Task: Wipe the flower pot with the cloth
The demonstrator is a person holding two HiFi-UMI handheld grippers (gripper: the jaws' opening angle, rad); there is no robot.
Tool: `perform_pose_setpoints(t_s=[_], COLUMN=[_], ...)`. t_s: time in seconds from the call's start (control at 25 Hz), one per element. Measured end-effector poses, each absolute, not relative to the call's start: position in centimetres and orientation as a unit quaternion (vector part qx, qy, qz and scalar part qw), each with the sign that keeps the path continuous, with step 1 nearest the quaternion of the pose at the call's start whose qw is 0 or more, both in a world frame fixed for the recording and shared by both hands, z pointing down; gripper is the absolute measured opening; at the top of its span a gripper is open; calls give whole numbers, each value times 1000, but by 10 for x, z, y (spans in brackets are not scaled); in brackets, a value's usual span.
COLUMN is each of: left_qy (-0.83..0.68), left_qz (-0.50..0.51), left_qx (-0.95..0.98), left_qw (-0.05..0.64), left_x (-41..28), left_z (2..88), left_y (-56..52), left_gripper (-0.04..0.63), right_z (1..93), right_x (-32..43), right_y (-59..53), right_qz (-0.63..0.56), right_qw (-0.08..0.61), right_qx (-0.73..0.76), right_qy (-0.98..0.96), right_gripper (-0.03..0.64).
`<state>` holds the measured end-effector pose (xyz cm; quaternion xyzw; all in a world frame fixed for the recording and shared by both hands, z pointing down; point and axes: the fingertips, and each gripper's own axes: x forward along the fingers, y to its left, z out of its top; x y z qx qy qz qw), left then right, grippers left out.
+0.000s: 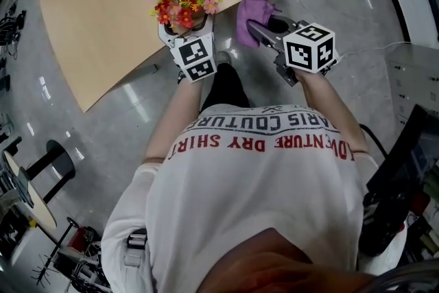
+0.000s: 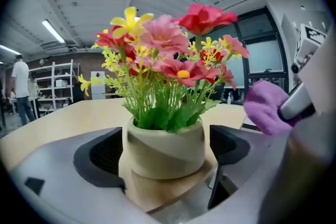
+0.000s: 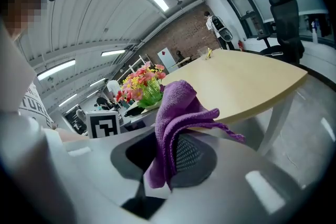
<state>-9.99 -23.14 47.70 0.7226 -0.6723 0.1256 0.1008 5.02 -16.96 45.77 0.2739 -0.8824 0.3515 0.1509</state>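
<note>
From my remote seat, the flower pot (image 2: 165,152) stands upright at the near edge of the pale wooden table (image 1: 89,3), close to the person who carries both tools. It is a cream pot with a slanting darker band, and it is filled with red, pink and yellow flowers (image 2: 168,55) on green stems.

The left gripper (image 1: 186,34) reaches in from the table's edge with its jaws spread wide, one on each side of the pot. In the left gripper view I see a thin gap between each dark pad and the pot's wall, so the jaws flank the pot without squeezing it. The pot rests on the tabletop.

The right gripper (image 3: 165,157) is clamped on the purple cloth (image 3: 176,107). The fabric is pinched between the two pads, bunches up above them, and one corner trails off to the right. In the head view this gripper sits to the right of the pot, beyond the table's edge and above the shiny grey floor (image 1: 123,120). The cloth is near the flowers but touches neither them nor the pot, and the left gripper view shows clear space between cloth and pot.

The person's white printed shirt (image 1: 254,189) fills the lower half of the head view.
</note>
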Motion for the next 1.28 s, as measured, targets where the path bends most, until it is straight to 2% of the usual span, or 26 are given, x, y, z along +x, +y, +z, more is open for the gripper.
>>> perform_pose_setpoints(t_s=[0.44,0.92,1.28], left_qy=[-683,-524,-452], left_qz=[121,144,159], left_qx=[713,835,874], left_qw=[101,79,77], left_x=[-101,-99,-123], left_z=[482,477,490], left_y=[-236,-231,-244], left_gripper=[497,494,494], right_z=[456,453,460], right_x=[64,37,-12], right_y=[-162,-183,-233], right_qz=[354,357,358], right_qw=[137,120,107], right_qx=[284,241,210], right_qy=[-880,-895,-904], right_gripper=[55,55,55])
